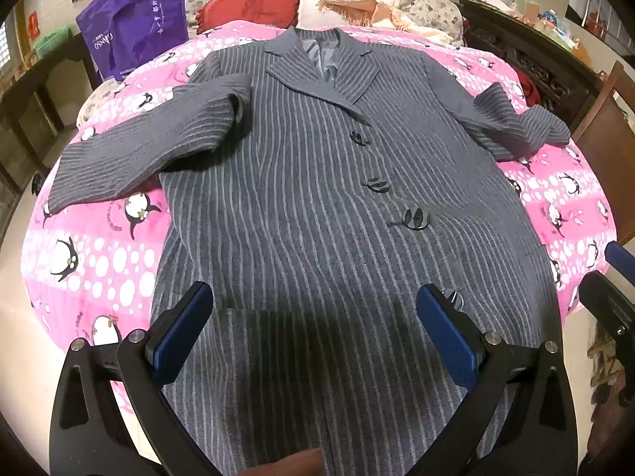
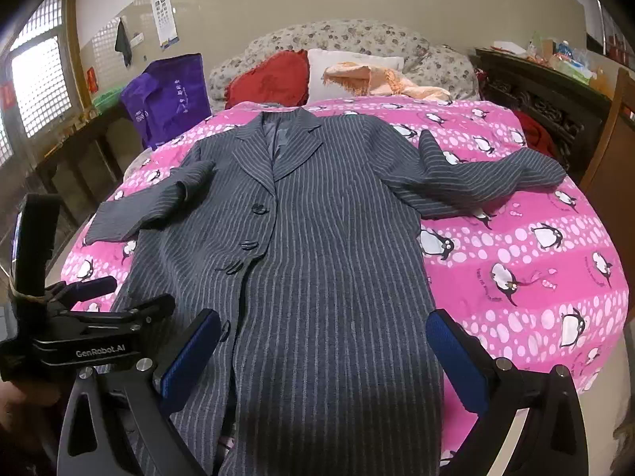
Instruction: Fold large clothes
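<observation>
A long grey pinstriped coat (image 1: 309, 182) lies face up and buttoned on a pink penguin bedspread (image 1: 91, 261), collar far, sleeves spread to both sides. It also shows in the right wrist view (image 2: 317, 246). My left gripper (image 1: 315, 305) is open and empty, hovering above the coat's lower part. My right gripper (image 2: 323, 333) is open and empty above the coat's lower right half. The left gripper's body (image 2: 79, 341) shows at the left of the right wrist view.
A red cushion (image 1: 254, 4), a white pillow (image 1: 341, 0) and a peach throw (image 2: 381, 79) lie at the head of the bed. A purple bag (image 1: 135, 27) stands at far left. Dark wooden furniture (image 1: 528, 55) lines the right side.
</observation>
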{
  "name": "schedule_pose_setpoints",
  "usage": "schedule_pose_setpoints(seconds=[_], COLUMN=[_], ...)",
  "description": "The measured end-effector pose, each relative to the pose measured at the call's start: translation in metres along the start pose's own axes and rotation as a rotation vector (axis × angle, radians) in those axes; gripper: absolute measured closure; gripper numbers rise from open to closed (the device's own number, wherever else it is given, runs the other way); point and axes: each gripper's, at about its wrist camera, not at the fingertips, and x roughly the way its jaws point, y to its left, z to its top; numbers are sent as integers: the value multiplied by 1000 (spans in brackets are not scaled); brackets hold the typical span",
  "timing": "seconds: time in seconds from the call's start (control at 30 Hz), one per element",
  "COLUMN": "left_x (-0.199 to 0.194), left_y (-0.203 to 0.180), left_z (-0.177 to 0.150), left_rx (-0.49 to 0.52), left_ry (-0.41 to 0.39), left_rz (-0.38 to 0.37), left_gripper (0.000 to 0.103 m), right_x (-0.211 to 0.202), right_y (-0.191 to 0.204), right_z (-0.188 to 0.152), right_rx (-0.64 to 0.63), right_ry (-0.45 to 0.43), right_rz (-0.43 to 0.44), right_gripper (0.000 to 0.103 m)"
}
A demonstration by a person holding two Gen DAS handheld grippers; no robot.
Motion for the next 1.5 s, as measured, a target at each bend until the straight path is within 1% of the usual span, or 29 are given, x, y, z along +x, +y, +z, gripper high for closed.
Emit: schedule_pose_setpoints(seconds=[0.17, 0.3, 0.5, 0.73, 1.03, 1.5], left_x=[2, 4, 5, 6, 7, 10], left_y=[0, 0, 0, 1, 3, 1], left_z=[-2, -2, -3, -4, -5, -6], left_rx=[-1, -3, -4, -6, -14, -14], left_ry=[9, 14, 20, 20, 31, 39], left_rz=[1, 1, 2, 3, 4, 5], left_gripper=[0, 0, 0, 0, 0, 0], right_x=[0, 1, 3, 3, 5, 8], right_y=[2, -1, -4, -4, -5, -6], right_z=[0, -2, -2, -2, -2, -5], right_rx=[-7, 14, 23, 20, 27, 33], right_ry=[5, 21, 26, 25, 38, 50], right_rz=[-4, -6, -29, -19, -37, -39], right_gripper=[0, 1, 0, 1, 0, 1])
